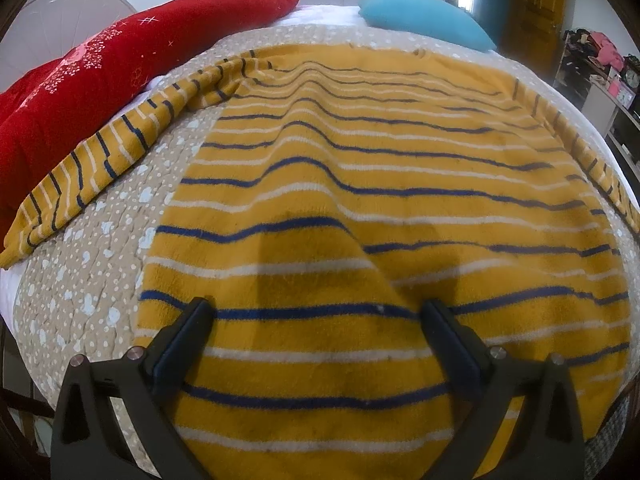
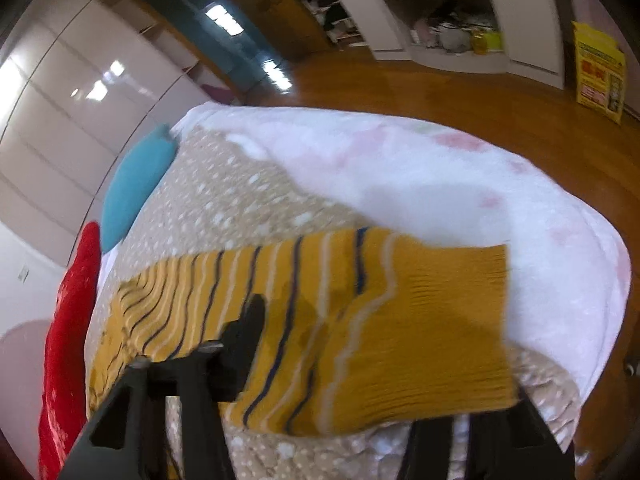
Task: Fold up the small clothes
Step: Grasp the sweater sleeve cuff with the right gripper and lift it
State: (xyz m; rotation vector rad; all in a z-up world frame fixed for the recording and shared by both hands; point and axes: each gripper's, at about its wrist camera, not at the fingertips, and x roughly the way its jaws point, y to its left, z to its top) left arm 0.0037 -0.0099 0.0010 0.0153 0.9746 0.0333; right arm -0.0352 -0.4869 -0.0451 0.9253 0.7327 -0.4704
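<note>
A mustard-yellow sweater [image 1: 360,200] with navy and white stripes lies spread flat on the bed. One sleeve [image 1: 100,152] stretches out to the left. My left gripper [image 1: 316,308] hovers just over the sweater's near hem, open wide, with nothing between its fingers. In the right wrist view the other sleeve [image 2: 360,320] and its ribbed cuff [image 2: 452,332] lie across my right gripper [image 2: 320,308]. The cloth passes behind one finger [image 2: 244,340] and covers the other, so I cannot see whether the pads press on it.
A red cushion [image 1: 100,72] lies along the bed's left side and a blue pillow [image 1: 424,16] at its far end. The beige dotted quilt [image 1: 100,280] covers the bed. A white-pink blanket [image 2: 440,184] is heaped near the cuff. Beyond it are wooden floor [image 2: 440,92] and shelves [image 2: 440,12].
</note>
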